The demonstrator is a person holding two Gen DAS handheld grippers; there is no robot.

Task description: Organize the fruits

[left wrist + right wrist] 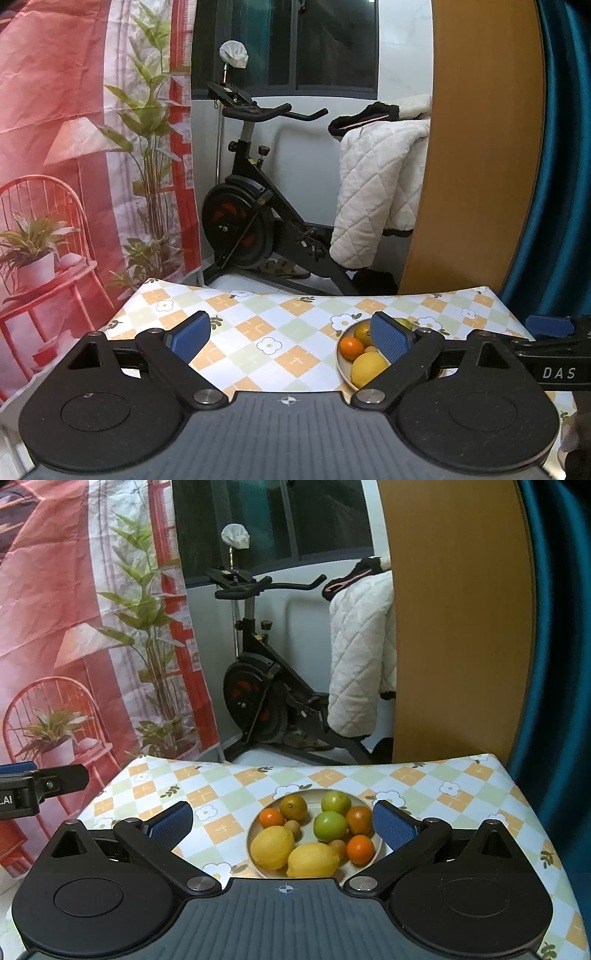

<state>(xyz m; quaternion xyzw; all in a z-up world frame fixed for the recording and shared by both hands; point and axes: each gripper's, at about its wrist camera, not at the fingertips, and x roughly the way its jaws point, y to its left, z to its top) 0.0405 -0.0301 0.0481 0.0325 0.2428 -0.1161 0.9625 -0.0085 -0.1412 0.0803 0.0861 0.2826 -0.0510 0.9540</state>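
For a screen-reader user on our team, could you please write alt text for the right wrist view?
A round plate of fruit sits on a checked, flower-print tablecloth, holding two lemons, two green fruits, several oranges and small brown fruits. The open right hand-held gripper frames the plate, holding nothing. Behind stand an exercise bike and a red printed backdrop.

Both wrist cams look fwd, angled down, near table (480, 786), sharing fruit plate (255, 830).
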